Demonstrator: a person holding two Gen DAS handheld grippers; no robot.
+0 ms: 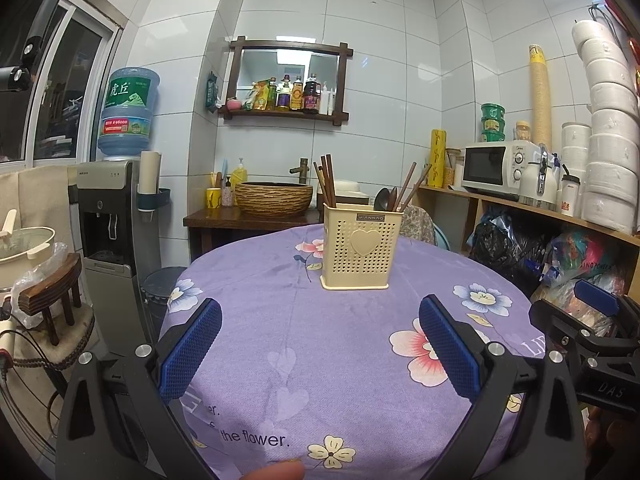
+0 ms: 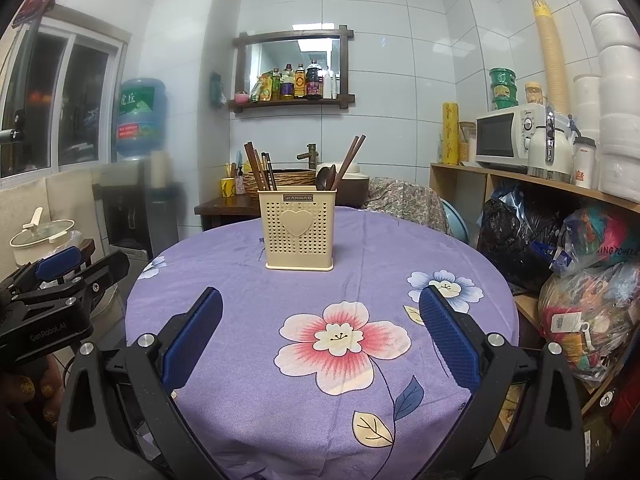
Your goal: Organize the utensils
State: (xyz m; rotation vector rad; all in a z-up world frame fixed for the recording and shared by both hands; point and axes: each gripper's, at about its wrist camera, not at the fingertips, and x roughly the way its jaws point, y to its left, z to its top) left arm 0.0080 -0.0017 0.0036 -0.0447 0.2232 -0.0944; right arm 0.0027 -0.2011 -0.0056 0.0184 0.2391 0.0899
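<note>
A cream perforated utensil holder [image 1: 362, 246] with a heart on its front stands upright on the round table with a purple flowered cloth [image 1: 320, 360]; it also shows in the right wrist view [image 2: 299, 229]. Brown chopsticks [image 1: 326, 180] stick out of its left side, and more chopsticks and dark spoons [image 1: 386, 199] out of its right side. My left gripper [image 1: 320, 308] is open and empty, over the near part of the table. My right gripper [image 2: 320, 298] is open and empty too, short of the holder. Each gripper shows at the edge of the other's view.
A water dispenser [image 1: 114, 216] and a wooden stool [image 1: 52, 296] stand left of the table. A shelf with a microwave [image 1: 498, 170], bags and stacked white containers lines the right wall. A basin and tap [image 1: 276, 196] sit behind the table.
</note>
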